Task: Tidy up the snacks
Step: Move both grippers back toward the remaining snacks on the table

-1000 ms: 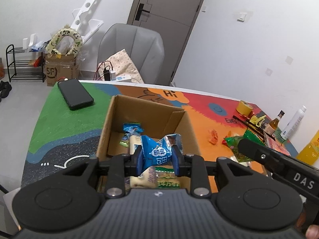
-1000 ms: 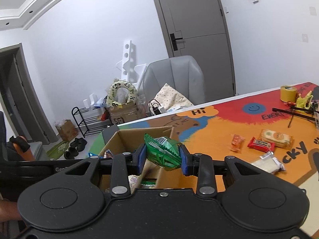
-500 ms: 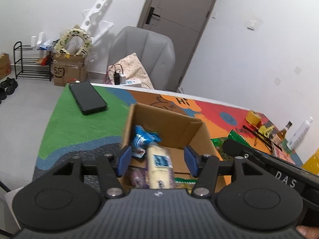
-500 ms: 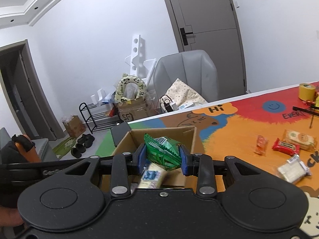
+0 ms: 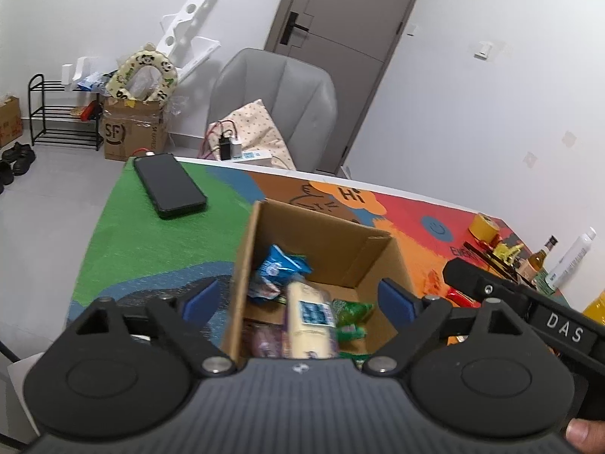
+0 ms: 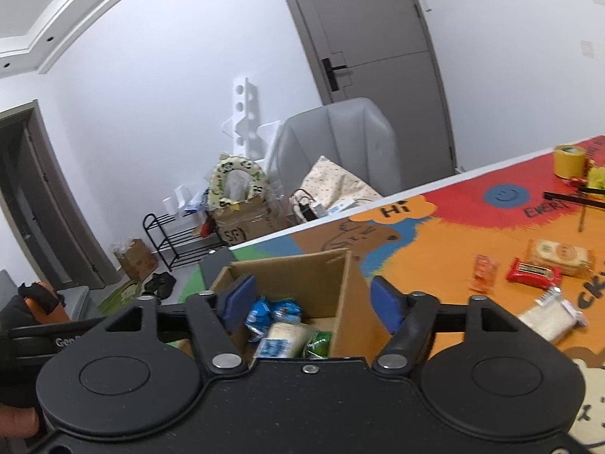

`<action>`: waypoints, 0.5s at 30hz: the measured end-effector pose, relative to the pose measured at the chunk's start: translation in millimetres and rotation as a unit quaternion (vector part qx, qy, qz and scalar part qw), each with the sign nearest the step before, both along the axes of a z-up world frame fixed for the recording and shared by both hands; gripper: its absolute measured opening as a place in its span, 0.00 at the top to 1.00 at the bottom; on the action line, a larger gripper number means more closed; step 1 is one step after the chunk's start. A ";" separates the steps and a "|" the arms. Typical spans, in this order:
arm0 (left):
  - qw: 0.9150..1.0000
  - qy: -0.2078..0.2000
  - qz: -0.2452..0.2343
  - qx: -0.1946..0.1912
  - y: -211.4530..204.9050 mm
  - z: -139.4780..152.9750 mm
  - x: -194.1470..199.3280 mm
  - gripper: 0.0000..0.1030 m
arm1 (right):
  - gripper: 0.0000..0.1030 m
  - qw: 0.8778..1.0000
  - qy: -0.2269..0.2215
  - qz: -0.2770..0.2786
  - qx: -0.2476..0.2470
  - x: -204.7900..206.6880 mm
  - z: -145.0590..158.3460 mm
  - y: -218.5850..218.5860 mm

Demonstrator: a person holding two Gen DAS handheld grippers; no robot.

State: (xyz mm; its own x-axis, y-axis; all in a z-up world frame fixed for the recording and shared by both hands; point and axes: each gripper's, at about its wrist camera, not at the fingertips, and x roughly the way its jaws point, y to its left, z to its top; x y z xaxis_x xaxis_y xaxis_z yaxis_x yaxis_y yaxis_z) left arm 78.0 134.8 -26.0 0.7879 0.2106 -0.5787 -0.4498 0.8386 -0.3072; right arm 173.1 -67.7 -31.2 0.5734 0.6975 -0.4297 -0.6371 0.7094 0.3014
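Both grippers are hanging over the cardboard box (image 5: 321, 242): the left gripper (image 5: 298, 299) and the right gripper (image 6: 308, 297) are each opening their jaws, with nothing between the pads. Inside the box, a blue packet (image 5: 278, 268) is lying at 11 o'clock of a pale wrapped bar (image 5: 308, 317), and a green packet (image 6: 317, 342) at its 3 o'clock. More snacks (a red bar (image 6: 533, 273) among them) are waiting on the worktop (image 6: 435, 249). Finishing the release well probably means lifting clear before swinging away, so no pad is clipping the box wall.
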 end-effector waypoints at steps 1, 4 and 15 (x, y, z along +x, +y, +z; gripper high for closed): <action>1.000 0.000 -0.005 0.001 -3.3 0.3 1.9 0.09 | 0.28 1.000 0.002 -0.003 -0.001 0.7 -1.2 -4.6; 1.000 0.002 -0.019 0.009 -13.5 1.0 7.0 0.07 | 0.23 1.000 0.004 -0.013 -0.005 1.5 -4.7 -18.7; 0.998 0.010 -0.055 0.012 -50.2 -0.7 25.7 0.04 | 0.13 0.999 0.022 -0.047 -0.008 9.8 -12.6 -68.3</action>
State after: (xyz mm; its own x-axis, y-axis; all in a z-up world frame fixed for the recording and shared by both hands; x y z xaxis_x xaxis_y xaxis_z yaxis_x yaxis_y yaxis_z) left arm 103.7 84.6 -26.7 0.7954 0.1374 -0.5904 -0.3601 0.8906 -0.2778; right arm 182.9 -136.0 -43.8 0.6165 0.6341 -0.4666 -0.5541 0.7705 0.3151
